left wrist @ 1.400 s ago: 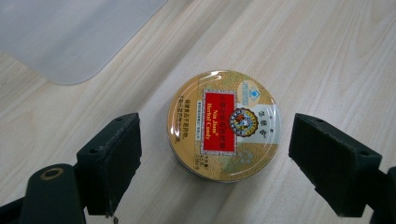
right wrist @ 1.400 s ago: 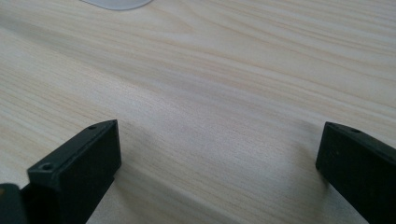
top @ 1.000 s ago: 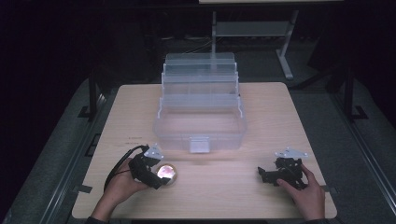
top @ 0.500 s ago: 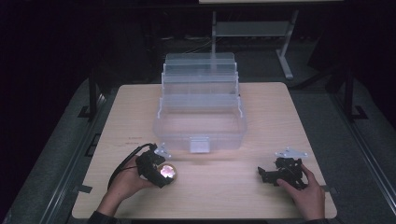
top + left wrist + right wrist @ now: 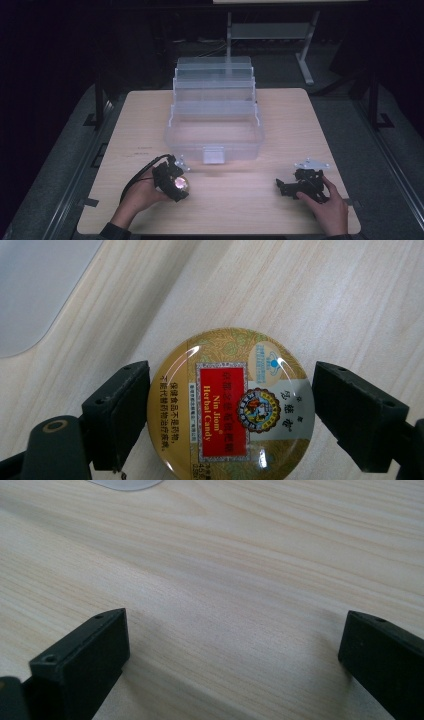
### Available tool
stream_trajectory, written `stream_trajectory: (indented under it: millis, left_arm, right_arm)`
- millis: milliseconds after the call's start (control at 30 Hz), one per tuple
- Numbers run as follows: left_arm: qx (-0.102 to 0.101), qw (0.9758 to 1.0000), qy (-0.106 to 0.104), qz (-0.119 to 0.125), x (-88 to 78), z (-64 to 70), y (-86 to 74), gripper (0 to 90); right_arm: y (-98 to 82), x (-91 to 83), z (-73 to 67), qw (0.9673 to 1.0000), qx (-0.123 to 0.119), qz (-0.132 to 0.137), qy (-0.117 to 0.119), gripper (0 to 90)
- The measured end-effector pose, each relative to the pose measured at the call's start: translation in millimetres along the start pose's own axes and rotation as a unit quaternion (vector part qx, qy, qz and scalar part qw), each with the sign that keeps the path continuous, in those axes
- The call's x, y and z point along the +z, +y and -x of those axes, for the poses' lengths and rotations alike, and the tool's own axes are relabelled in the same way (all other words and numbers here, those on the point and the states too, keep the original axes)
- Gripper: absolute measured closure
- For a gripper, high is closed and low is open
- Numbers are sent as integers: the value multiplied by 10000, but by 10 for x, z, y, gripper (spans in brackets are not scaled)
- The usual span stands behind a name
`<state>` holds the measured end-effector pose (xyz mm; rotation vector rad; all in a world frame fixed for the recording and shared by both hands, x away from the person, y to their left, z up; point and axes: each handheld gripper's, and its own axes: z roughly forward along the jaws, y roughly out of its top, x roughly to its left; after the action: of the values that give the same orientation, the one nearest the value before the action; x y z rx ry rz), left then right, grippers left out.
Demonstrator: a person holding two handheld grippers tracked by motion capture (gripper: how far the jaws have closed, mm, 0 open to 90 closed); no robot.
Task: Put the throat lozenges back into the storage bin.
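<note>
A round gold candy tin (image 5: 230,405) with a red "Nin Jiom Herbal Candy" label sits face-up between the two black jaws of my left gripper (image 5: 231,415), and both pads meet its rim. In the high view the tin (image 5: 180,185) glows at the front left of the table, held in the left gripper (image 5: 176,183) by a hand. At the front right, my right gripper (image 5: 283,186) rests low over the wood. Its jaws stand wide apart with bare table between them (image 5: 235,650).
A clear plastic tiered box (image 5: 215,135) stands open mid-table, its front latch toward me. One rounded corner of it (image 5: 35,290) lies just beyond the left gripper. The wooden table (image 5: 300,125) ends in dark floor on all sides.
The left gripper has shifted slightly right and turned a little with the tin between its jaws. The right gripper has stayed put.
</note>
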<state>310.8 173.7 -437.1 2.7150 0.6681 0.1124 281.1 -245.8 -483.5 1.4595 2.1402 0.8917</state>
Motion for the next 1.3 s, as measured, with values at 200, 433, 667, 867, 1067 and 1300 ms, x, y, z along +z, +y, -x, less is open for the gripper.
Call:
stream_trajectory:
  millis: [200,433,667,867,1067,1300]
  left_arm:
    - [48,9998,26,-176,24,-4,7,167]
    - [35,9998,11,-215,33,-8,-5,185]
    - [34,9997,12,-223,31,-3,-7,192]
    - [16,9997,-28,-237,15,-14,-10,194]
    - [-19,9998,-55,-170,-13,-10,-6,194]
    - [-28,9999,-30,-93,-76,2,16,195]
  right_arm:
    - [0,0,0,10000,0,0,0,0]
    - [0,0,0,10000,0,0,-1,0]
    - [0,0,0,10000,-1,0,1,0]
    - [0,0,0,10000,0,0,0,0]
    - [0,0,0,10000,0,0,0,0]
    - [0,0,0,10000,0,0,0,0]
